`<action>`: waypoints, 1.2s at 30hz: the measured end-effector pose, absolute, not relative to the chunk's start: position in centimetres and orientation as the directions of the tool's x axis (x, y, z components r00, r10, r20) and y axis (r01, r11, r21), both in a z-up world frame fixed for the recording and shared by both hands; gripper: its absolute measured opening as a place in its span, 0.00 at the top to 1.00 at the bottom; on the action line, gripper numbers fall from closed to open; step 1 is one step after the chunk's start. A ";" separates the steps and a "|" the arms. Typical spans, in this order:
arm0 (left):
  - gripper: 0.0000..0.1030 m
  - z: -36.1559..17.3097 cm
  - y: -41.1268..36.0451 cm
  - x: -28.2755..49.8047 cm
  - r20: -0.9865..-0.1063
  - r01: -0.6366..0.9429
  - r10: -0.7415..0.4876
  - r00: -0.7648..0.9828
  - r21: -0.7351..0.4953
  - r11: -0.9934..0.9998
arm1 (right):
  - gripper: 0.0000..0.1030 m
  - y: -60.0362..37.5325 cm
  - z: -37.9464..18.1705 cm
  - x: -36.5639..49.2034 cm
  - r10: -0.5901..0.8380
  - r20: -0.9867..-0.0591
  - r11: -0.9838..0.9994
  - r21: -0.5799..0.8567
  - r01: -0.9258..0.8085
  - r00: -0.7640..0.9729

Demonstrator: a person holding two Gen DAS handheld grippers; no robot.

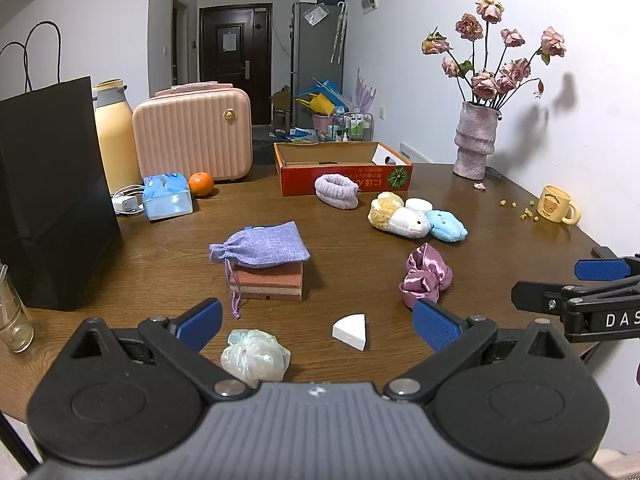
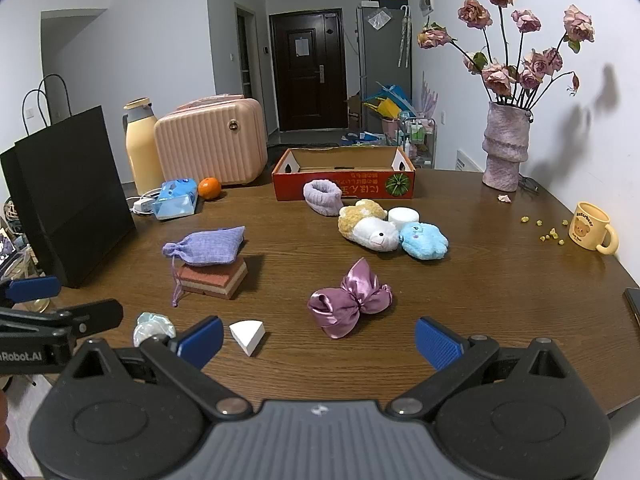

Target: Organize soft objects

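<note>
A: What writing can be read, from left to right?

B: "Robot.AI" is seen on the left gripper (image 2: pixel 36 292) at the picture's left edge (its start is cut off). Upside-down print is carried on the red cardboard box (image 2: pixel 344 188), too small to be made out. "DAS" is read on the right gripper (image 1: pixel 576 280), cut off at the right border. A bear is printed on the yellow mug (image 2: pixel 592 230), and its lettering is blurred.

A: How are the soft things laid out?

B: A lilac drawstring pouch (image 1: pixel 260 245) is laid on a stack of sponges (image 1: pixel 268 284). A pale scrunchie (image 1: pixel 255 356) is found nearest, partly hidden by the left gripper. A lavender fuzzy band (image 1: pixel 337 190) is set just before the box. Plush toys (image 1: pixel 416 218) are grouped together, and a shiny purple scrunchie (image 2: pixel 350 298) is placed near the right gripper.

A: And the tongs?

B: Both are held wide apart, and nothing is gripped.
</note>
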State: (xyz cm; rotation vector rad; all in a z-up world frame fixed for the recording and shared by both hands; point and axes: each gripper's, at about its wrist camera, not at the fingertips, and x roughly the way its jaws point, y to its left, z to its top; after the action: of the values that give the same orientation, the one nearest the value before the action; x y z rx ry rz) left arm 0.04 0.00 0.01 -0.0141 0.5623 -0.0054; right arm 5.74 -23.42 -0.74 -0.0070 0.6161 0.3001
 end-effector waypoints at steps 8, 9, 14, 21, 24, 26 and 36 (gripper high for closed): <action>0.00 0.1 0.0 0.2 -0.532 0.000 -0.008 0.847 -0.015 1.000 | 0.01 -23.2 -0.8 5.7 0.279 -0.563 0.956 0.086 -0.281 0.778; 0.00 0.2 0.0 0.2 -0.532 0.000 -0.008 0.847 -0.014 1.000 | 0.01 -23.3 -0.8 5.7 0.280 -0.562 0.956 0.088 -0.281 0.778; 0.00 0.0 -0.1 0.1 -0.528 0.001 -0.010 0.849 -0.017 1.000 | 0.01 -23.3 -0.7 5.7 0.283 -0.560 0.955 0.088 -0.284 0.778; 0.00 0.1 0.0 0.0 -0.526 0.002 -0.011 0.850 -0.017 1.000 | 0.01 -23.2 -0.7 5.7 0.284 -0.557 0.954 0.088 -0.285 0.781; 0.00 0.1 0.0 0.0 -0.526 0.002 -0.011 0.850 -0.017 1.000 | 0.01 -23.2 -0.7 5.6 0.285 -0.554 0.954 0.090 -0.285 0.782; 0.00 0.1 0.0 0.0 -0.526 0.002 -0.010 0.850 -0.017 1.000 | 0.01 -23.2 -0.7 5.7 0.288 -0.554 0.954 0.094 -0.285 0.781; 0.00 0.0 -0.1 0.0 -0.527 0.002 -0.010 0.850 -0.016 1.000 | 0.01 -23.2 -0.8 5.7 0.288 -0.555 0.954 0.096 -0.284 0.780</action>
State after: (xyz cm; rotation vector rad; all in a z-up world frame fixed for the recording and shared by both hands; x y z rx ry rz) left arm 0.01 -0.06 0.05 -0.0155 0.5548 -0.0061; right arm 5.70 -23.24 -0.76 0.0076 0.6004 0.3093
